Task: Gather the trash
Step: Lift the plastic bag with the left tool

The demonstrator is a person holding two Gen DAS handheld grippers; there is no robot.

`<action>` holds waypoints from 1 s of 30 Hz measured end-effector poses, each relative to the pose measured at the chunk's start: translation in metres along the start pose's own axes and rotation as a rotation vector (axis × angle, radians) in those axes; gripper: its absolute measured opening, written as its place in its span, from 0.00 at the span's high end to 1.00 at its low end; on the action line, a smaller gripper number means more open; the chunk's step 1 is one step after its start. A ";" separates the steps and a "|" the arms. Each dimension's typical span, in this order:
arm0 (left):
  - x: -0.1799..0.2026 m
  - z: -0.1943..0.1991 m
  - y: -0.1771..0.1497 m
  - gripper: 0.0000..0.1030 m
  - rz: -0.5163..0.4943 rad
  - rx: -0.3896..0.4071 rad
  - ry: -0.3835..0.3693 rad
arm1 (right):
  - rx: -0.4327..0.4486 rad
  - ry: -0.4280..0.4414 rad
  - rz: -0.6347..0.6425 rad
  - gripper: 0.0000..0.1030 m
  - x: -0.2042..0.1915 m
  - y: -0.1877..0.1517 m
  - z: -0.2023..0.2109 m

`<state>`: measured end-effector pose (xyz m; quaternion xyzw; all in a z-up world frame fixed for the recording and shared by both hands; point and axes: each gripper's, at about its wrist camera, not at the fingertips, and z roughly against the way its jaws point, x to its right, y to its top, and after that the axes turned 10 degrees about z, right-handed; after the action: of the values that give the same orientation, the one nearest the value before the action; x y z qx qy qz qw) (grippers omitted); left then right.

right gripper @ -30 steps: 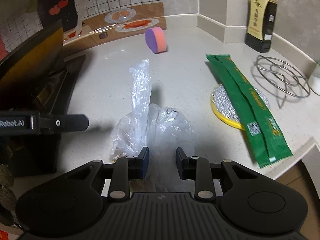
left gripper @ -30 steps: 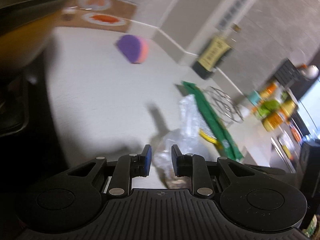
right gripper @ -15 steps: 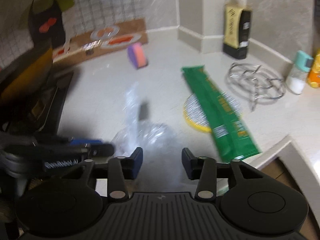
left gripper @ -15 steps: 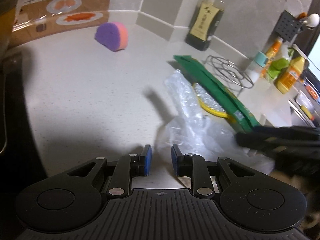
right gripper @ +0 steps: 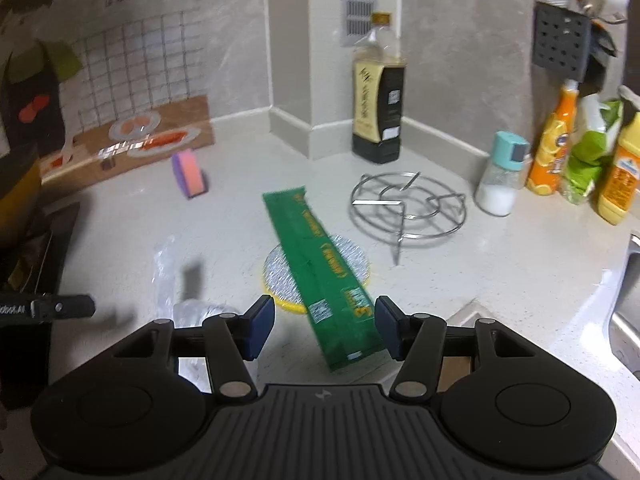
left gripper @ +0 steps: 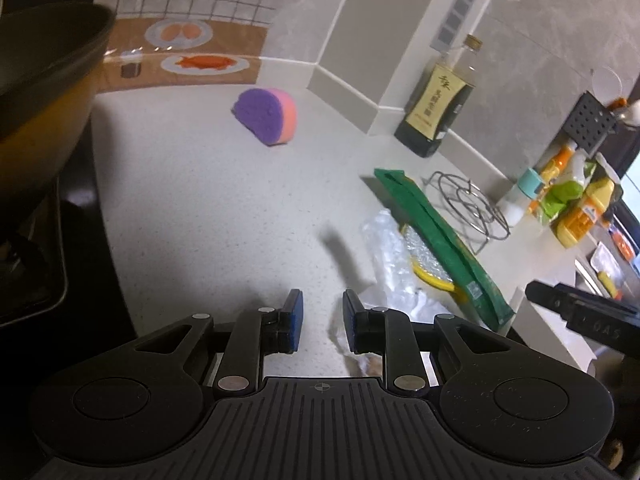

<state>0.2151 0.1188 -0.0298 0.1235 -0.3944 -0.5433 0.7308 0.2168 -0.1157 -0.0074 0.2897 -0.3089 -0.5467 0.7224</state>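
Green wrapper (right gripper: 324, 276) between right tongs (right gripper: 324, 328), seemingly untouched.

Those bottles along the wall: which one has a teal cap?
The small salt shaker, clear with white contents, beside the wire trivet. The dark sauce bottle has a gold cap; the orange bottle differs.

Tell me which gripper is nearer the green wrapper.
Right. The right gripper is open with the near end of the green wrapper between its fingers. The left gripper sits off to the wrapper's left, beside the clear plastic bag.
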 end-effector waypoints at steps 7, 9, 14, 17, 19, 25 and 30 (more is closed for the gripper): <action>0.054 -0.024 -0.026 0.76 -0.167 -0.105 -0.089 | 0.038 -0.013 -0.054 0.45 0.020 -0.015 0.015; 0.069 -0.032 -0.037 0.76 -0.237 -0.119 -0.122 | 0.034 -0.008 -0.081 0.45 0.027 -0.022 0.017; 0.097 -0.041 -0.061 0.76 -0.563 -0.116 -0.119 | 0.026 -0.012 -0.116 0.45 0.039 -0.036 0.020; 0.098 -0.038 -0.065 0.76 -0.687 -0.120 -0.127 | 0.022 -0.006 -0.124 0.45 0.045 -0.042 0.022; 0.098 -0.039 -0.069 0.75 -0.757 -0.158 -0.116 | 0.024 -0.013 -0.118 0.45 0.047 -0.045 0.024; 0.098 -0.052 -0.080 0.73 -0.843 -0.202 -0.086 | 0.015 -0.007 -0.139 0.45 0.053 -0.049 0.019; 0.100 -0.047 -0.068 0.73 -0.786 -0.194 -0.095 | 0.008 0.002 -0.132 0.45 0.051 -0.051 0.019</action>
<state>0.2110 -0.0072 -0.0577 0.1701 -0.2977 -0.8209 0.4567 0.1823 -0.1787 -0.0270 0.3127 -0.2906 -0.5916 0.6840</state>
